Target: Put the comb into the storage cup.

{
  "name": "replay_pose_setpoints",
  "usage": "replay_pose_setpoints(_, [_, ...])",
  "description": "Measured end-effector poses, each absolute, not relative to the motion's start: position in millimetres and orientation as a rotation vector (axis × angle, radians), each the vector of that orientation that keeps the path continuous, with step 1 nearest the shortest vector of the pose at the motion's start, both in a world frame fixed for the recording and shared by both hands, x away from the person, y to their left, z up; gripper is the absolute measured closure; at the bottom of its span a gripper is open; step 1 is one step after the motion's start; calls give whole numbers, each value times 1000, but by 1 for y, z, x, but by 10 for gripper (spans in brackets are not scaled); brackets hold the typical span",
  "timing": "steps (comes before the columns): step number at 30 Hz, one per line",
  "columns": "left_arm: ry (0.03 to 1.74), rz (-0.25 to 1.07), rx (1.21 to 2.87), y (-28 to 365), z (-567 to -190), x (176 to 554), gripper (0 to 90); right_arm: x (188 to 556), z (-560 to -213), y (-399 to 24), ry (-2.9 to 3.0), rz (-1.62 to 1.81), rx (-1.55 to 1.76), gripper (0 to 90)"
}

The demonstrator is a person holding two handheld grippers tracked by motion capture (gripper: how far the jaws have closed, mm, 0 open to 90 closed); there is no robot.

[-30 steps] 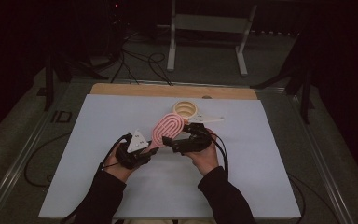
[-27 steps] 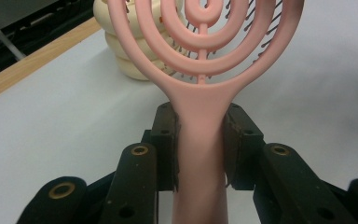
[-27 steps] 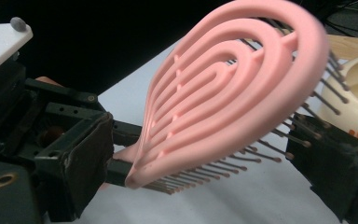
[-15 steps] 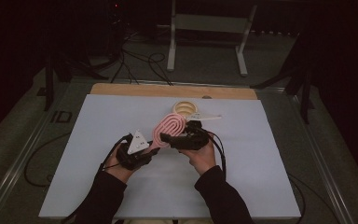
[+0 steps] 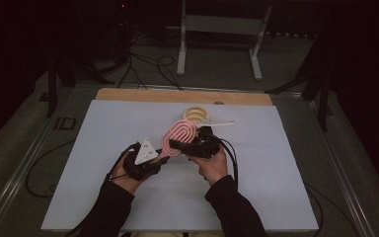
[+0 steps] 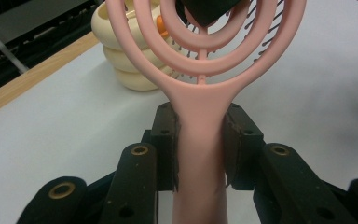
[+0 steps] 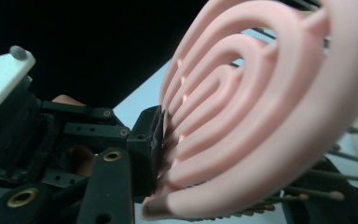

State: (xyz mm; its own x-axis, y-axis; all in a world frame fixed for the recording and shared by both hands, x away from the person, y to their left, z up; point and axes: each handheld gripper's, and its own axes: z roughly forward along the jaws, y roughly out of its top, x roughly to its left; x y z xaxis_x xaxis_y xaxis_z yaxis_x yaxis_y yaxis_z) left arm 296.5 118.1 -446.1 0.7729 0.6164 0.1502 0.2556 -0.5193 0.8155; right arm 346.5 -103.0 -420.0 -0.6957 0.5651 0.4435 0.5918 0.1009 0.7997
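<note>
On my white mat [image 5: 103, 163] a cream ringed holder [image 5: 196, 114] stands near the far edge, something orange inside it [image 6: 161, 28]. A white stick [image 5: 220, 123] lies just beside it. Past the mat runs a wooden strip [image 5: 143, 95]; beyond that, a metal stand [image 5: 222, 29] and loose cables [image 5: 148, 64] on the floor.
</note>
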Motion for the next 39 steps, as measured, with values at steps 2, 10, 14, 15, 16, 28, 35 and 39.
replay_pose_setpoints(2, [651, 543, 2119, 118, -447, 297, 701, 346, -420, -102, -2296, -1703, -1219, 558])
replay_pose_setpoints(10, [664, 536, 2109, 120, -450, 299, 703, 345, -420, -97, -2227, -1696, -1200, 626])
replay_pose_setpoints(14, [662, 536, 2103, 121, -449, 299, 703, 344, -418, -95, -2224, -1693, -1203, 627])
replay_pose_setpoints(15, [662, 536, 2103, 121, -449, 299, 703, 344, -418, -95, -2224, -1693, -1203, 628])
replay_pose_setpoints(16, [659, 525, 2094, 121, -447, 298, 703, 344, -418, -95, -2224, -1693, -1203, 628])
replay_pose_setpoints(28, [689, 522, 2061, 124, -446, 299, 621, 342, -411, -95, -2235, -1739, -1169, 632])
replay_pose_setpoints(35, [733, 543, 2033, 127, -445, 300, 410, 343, -410, -96, -2228, -1755, -1182, 633])
replay_pose_setpoints(39, [762, 531, 1994, 130, -444, 300, 282, 343, -409, -99, -2221, -1765, -1196, 634])
